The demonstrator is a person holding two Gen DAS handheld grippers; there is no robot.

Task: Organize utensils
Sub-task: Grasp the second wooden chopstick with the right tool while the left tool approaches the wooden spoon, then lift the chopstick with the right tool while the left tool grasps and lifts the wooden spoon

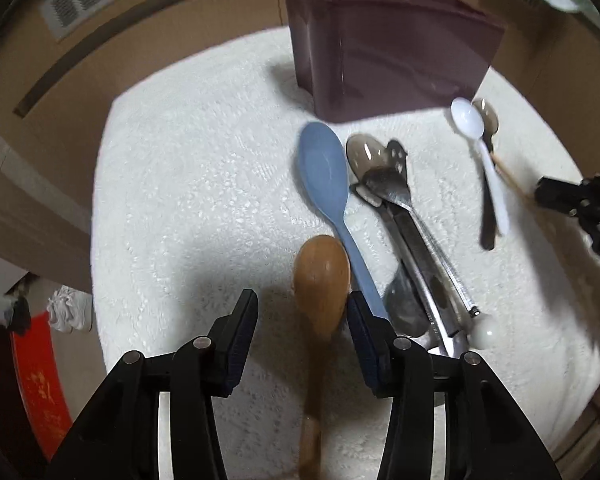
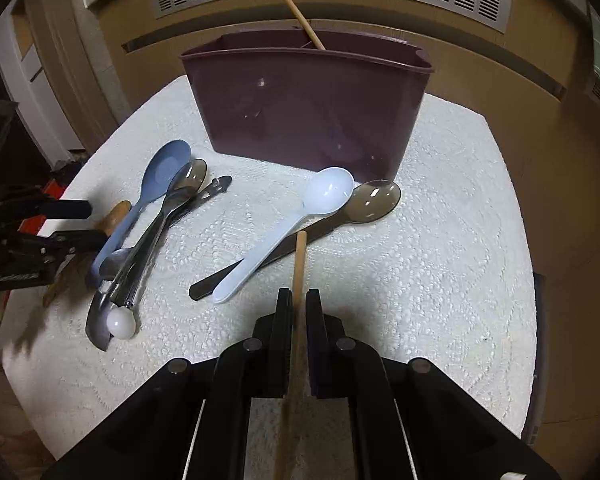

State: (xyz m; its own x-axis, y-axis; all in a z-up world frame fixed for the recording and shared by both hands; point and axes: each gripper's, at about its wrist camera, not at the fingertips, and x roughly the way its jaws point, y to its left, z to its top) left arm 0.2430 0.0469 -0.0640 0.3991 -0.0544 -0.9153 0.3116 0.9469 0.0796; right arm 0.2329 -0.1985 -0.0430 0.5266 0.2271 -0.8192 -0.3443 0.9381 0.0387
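**A:** Status?

**B:** My right gripper (image 2: 299, 296) is clamping a wooden chopstick (image 2: 300, 258), tip pointing toward the maroon utensil caddy (image 2: 300, 104) at the back of the white towel (image 2: 440, 260). Another chopstick (image 2: 303, 21) is already leaning in a rear compartment. I'm judging this as mid-transfer: the next move calls for lifting over the front wall and dropping it in beside the first one.

**A:** Left?

**B:** My left gripper (image 1: 303, 312) is hovering with jaws apart, straddling the wooden spoon (image 1: 320, 284), gripping nothing. A blue spoon (image 1: 326, 176) is lying just beside it, then a pile of metal utensils (image 1: 412, 248). A white plastic spoon (image 2: 296, 224) is lying across a smoky translucent spoon (image 2: 360, 204) in front of the caddy.

**A:** Unknowns?

**B:** Caddy dividers are mostly hidden behind the wall. I can't sort out the metal pile. Can't tell whether the pads are touching the wooden spoon.
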